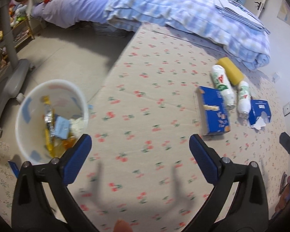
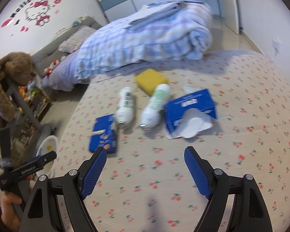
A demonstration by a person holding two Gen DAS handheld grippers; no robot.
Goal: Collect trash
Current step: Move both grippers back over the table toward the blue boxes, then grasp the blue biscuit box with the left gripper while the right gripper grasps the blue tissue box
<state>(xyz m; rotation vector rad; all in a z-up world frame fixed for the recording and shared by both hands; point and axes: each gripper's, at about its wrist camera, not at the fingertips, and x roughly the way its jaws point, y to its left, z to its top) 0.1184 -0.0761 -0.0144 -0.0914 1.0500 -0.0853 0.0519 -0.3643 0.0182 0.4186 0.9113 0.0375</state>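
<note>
On the cherry-print mattress (image 1: 145,100) lie a flat blue snack box (image 1: 214,111) (image 2: 104,133), two white bottles (image 1: 222,84) (image 1: 243,99) (image 2: 125,105) (image 2: 154,106), a yellow sponge (image 1: 231,70) (image 2: 151,79) and a blue tissue box (image 1: 260,114) (image 2: 191,109) with tissue sticking out. A white bin (image 1: 52,119) (image 2: 46,145) with wrappers in it stands on the floor beside the mattress. My left gripper (image 1: 140,142) is open above the mattress near the bin, holding nothing. My right gripper (image 2: 145,153) is open too, empty, just short of the snack box.
A folded blue plaid quilt (image 1: 183,13) (image 2: 145,38) lies at the far end of the bed. A grey stand base (image 1: 11,85) and a low shelf of toys (image 1: 21,29) sit on the floor to the left. A brown plush (image 2: 7,77) hangs at left.
</note>
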